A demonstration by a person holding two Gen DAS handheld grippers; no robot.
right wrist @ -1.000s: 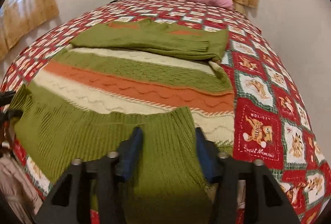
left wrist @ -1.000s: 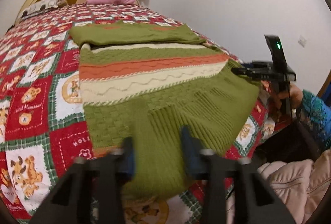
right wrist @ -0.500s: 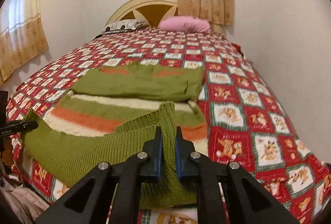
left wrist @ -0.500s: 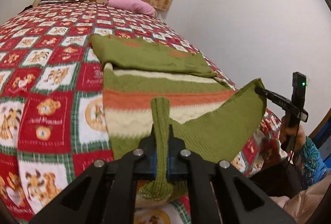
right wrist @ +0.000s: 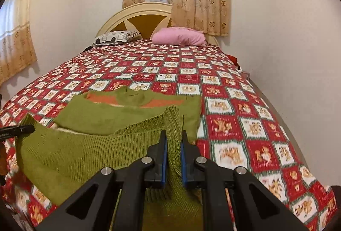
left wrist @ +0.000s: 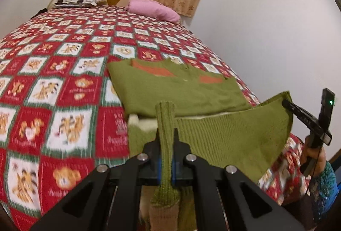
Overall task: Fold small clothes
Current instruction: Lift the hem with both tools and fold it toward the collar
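Nearest, the left tongs (left wrist: 166, 158) and right tongs (right wrist: 173, 158) each pinch a hem corner of the green sweater (left wrist: 181, 90), raised above the bed (left wrist: 64, 86); beyond the hem, the sleeves lie folded across the chest; judging so, the hem-to-collar fold remains; ribbed knit, orange patches.

Soft even daylight — fisheye bending, motion blur.

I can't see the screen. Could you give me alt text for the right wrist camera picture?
The right gripper, its jaws closed on the ribbed hem of a green knitted sweater, holds that edge up above a bed with a red checked quilt. The left gripper holds the hem's other corner at the picture's left edge; a pink pillow lies by the headboard.
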